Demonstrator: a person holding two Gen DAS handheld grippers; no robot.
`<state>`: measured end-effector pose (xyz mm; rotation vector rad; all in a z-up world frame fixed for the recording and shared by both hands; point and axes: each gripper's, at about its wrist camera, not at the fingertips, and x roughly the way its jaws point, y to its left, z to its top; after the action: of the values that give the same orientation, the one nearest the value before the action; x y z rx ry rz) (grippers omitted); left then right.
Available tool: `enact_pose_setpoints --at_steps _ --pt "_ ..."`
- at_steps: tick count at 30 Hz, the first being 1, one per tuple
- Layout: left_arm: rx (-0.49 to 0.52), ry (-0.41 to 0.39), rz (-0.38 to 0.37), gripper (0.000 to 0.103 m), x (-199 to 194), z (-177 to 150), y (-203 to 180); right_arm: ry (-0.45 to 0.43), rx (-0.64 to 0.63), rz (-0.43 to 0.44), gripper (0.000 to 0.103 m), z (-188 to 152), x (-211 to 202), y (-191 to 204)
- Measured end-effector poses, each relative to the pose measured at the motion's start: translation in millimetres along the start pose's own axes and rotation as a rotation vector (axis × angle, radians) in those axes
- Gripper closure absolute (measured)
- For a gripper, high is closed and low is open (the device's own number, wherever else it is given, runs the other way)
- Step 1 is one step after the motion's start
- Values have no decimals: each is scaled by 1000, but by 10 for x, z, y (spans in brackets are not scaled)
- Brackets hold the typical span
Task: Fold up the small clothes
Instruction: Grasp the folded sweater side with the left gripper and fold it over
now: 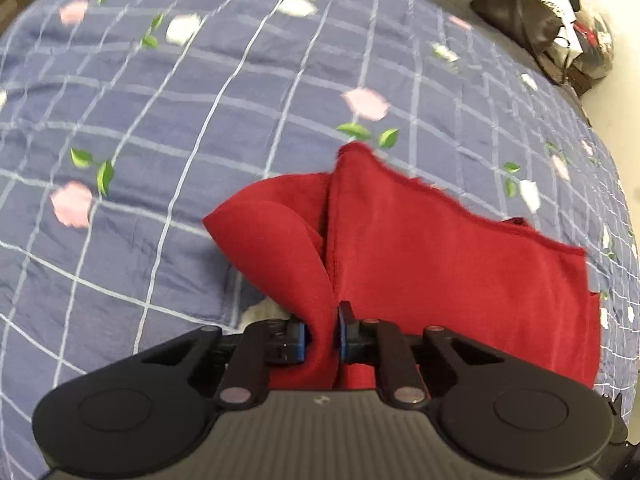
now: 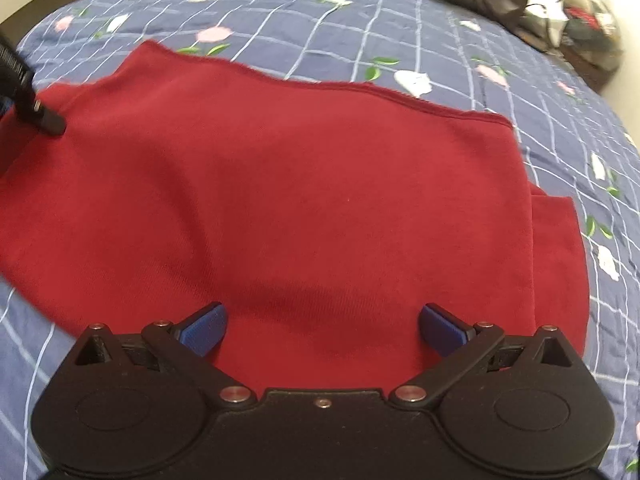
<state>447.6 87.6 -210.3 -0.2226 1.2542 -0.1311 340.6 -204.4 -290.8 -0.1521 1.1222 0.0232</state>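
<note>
A dark red garment (image 2: pixel 280 184) lies spread on a blue checked bedspread with flowers (image 2: pixel 320 12). My left gripper (image 1: pixel 322 338) is shut on a raised fold of the red garment (image 1: pixel 440 264), which hangs in a loop to the left of the pads. My right gripper (image 2: pixel 320 330) is open, its blue pads (image 2: pixel 204 330) wide apart just above the garment's near edge. Part of the left gripper shows at the far left of the right wrist view (image 2: pixel 24 92), over the cloth.
The bedspread (image 1: pixel 160 120) fills most of both views. A black bag (image 1: pixel 520 12) and other clutter (image 2: pixel 588 36) sit at the bed's far right corner. A pale wall or floor shows beyond the right edge.
</note>
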Motion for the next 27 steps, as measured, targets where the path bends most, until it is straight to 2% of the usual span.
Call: enact_pose_setpoints --at_steps 7,12,15,20,23,27 --pt "87 -61 -2 90 -549 -13 -856 -32 29 16 0 -109 -407 -328" --pt "176 -66 -54 90 -596 -102 -1793 -60 62 12 0 -329 -735 -733" --pt "247 -53 -74 90 -431 -245 -2414 -64 88 -10 0 -470 -855 -1026" --pt "344 3 -32 90 154 -614 -3217 -54 153 -61 0 -708 -956 -1612" --pt "360 43 14 90 440 -786 -3488 -38 188 -85 0 -860 -974 -1921" --pt "394 68 52 84 615 -950 -3633 -12 231 -101 0 -1069 -971 -2263"
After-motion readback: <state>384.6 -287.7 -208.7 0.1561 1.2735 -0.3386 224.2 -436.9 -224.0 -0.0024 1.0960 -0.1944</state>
